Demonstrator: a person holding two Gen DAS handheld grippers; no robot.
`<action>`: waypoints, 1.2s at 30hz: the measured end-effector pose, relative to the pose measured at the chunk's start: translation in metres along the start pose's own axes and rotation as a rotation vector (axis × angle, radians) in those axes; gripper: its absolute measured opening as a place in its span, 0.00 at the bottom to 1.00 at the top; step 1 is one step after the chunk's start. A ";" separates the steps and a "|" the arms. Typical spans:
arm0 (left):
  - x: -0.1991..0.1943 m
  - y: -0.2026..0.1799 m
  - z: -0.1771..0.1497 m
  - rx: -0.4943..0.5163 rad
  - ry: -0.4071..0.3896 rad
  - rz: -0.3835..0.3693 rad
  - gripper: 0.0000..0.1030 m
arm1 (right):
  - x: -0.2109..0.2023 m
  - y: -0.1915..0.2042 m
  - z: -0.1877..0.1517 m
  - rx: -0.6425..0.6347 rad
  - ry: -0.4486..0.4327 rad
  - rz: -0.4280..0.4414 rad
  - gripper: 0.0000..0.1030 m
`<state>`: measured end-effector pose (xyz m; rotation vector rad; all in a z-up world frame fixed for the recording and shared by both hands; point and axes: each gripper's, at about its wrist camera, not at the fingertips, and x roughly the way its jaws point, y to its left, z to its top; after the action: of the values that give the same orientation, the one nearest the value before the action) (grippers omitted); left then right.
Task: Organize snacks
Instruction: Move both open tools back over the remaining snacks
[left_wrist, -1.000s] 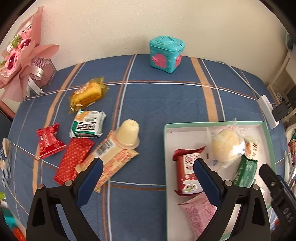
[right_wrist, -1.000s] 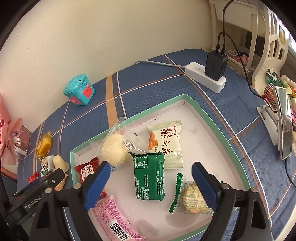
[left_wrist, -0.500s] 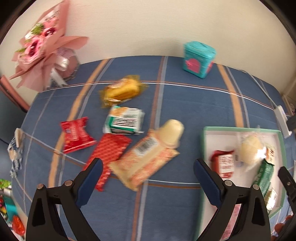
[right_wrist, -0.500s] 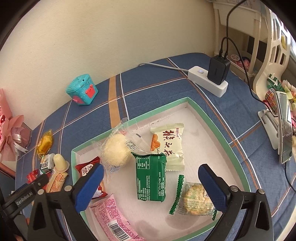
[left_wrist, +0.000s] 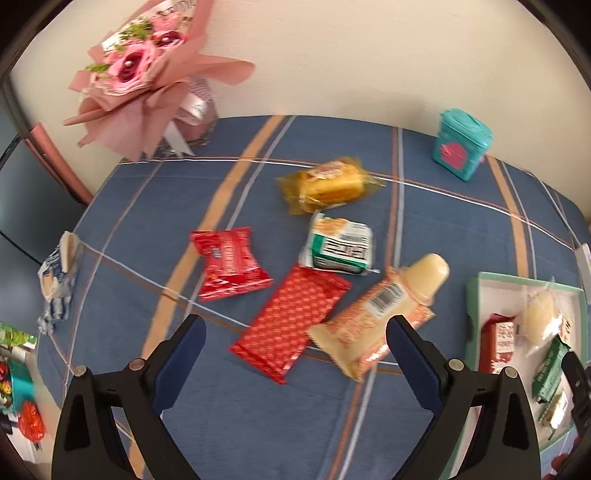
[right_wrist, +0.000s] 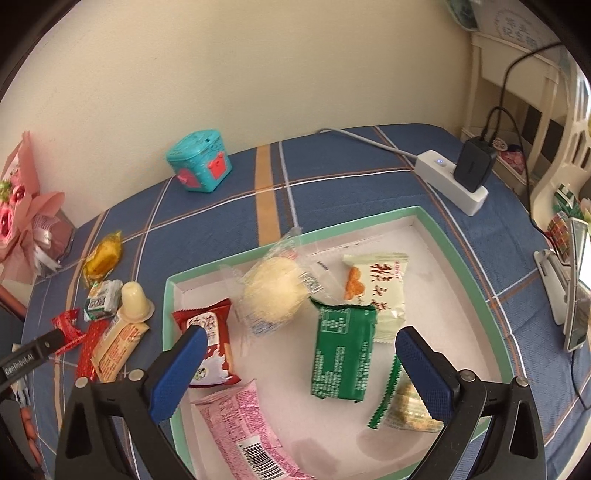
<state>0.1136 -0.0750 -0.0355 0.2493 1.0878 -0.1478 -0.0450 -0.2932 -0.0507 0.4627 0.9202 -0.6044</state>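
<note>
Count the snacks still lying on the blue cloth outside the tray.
6: yellow cake, green-white pack, red pouch, red patterned bar, orange wafer pack, jelly cup.

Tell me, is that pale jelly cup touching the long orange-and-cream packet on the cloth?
Touching. In the left wrist view the jelly cup sits on the barcode end of the orange-and-cream packet, its rim overlapping the wrapper. The right wrist view shows the same overlap.

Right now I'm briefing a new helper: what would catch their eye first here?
The green-rimmed white cardboard tray, under the open right gripper, holds wrapped snacks. Left of it, loose packets lie on the blue plaid cloth, a red patterned flat wrapper before the open left gripper. A pink paper bouquet stands by the wall.
</note>
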 end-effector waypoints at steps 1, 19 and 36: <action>0.000 0.004 0.000 -0.006 -0.001 0.007 0.95 | 0.001 0.005 -0.001 -0.015 0.004 0.005 1.00; 0.023 0.088 0.011 -0.201 0.042 0.075 0.95 | 0.017 0.092 -0.020 -0.157 0.072 0.082 1.00; 0.082 0.084 0.021 -0.201 0.144 -0.017 0.95 | 0.033 0.158 -0.017 -0.203 0.136 0.079 1.00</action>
<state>0.1893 0.0005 -0.0882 0.0714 1.2386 -0.0351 0.0636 -0.1748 -0.0697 0.3589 1.0759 -0.4059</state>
